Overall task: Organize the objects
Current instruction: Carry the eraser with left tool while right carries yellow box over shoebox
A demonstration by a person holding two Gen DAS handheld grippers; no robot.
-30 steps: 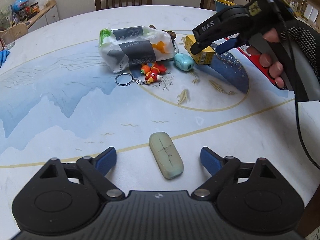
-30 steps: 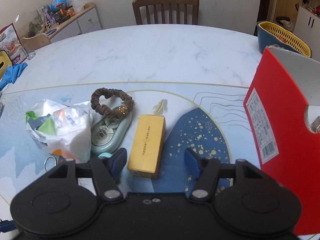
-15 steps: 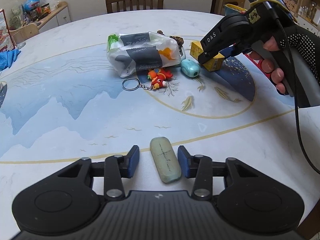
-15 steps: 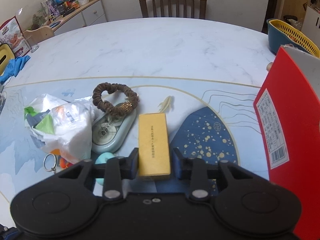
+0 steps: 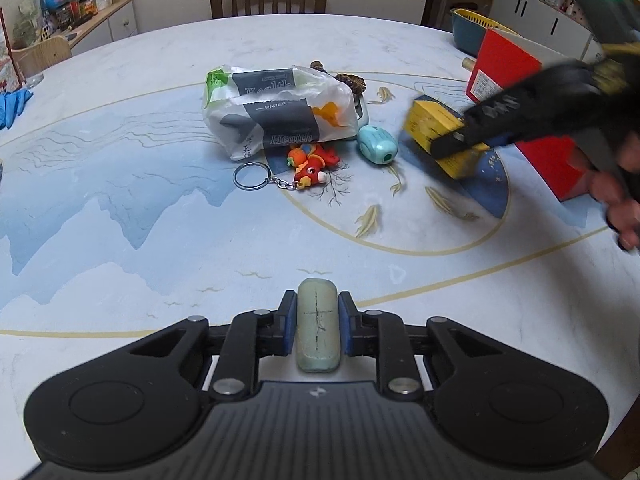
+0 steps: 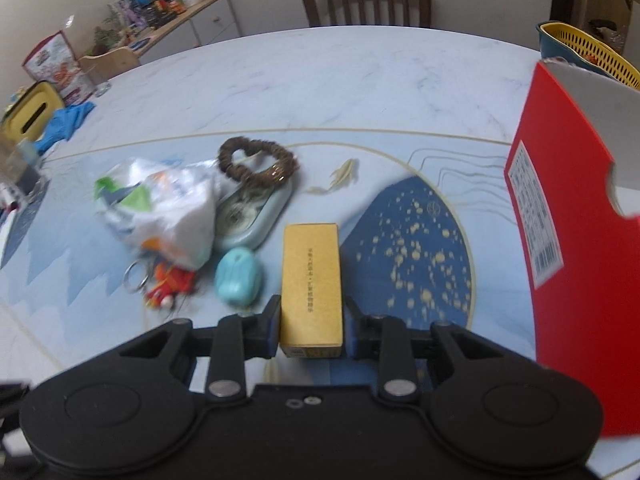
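Tongs on the left [image 5: 317,328] are clamped on a pale green eraser [image 5: 318,324], one blue pad pressed to each long side, with the eraser lying on the counter [image 5: 120,240] and its far end poking out past the fingertips. Tongs on the right [image 6: 311,322] are closing on a yellow box [image 6: 312,284], gripped at its near end, the pads tight against both sides; the left wrist view shows that box [image 5: 438,132] tilted, its near end raised off the counter, with the person's hand [image 5: 616,196] behind the black handle. Just left of the right tongs sits a small teal sharpener [image 6: 239,278], and beyond it a red toy keychain [image 6: 168,284] with its metal ring, partly under a white tissue pack [image 6: 160,208]. Behind the pack lies a pale green tape dispenser [image 6: 252,216] with a brown hair tie [image 6: 256,164] resting on its far end. Right of the right tongs, close by, stands a red cardboard box [image 6: 560,280], open at the top. Farther off at the counter's far right edge is a yellow basket [image 6: 588,52], and a wooden chair [image 6: 366,0] stands at the far side.
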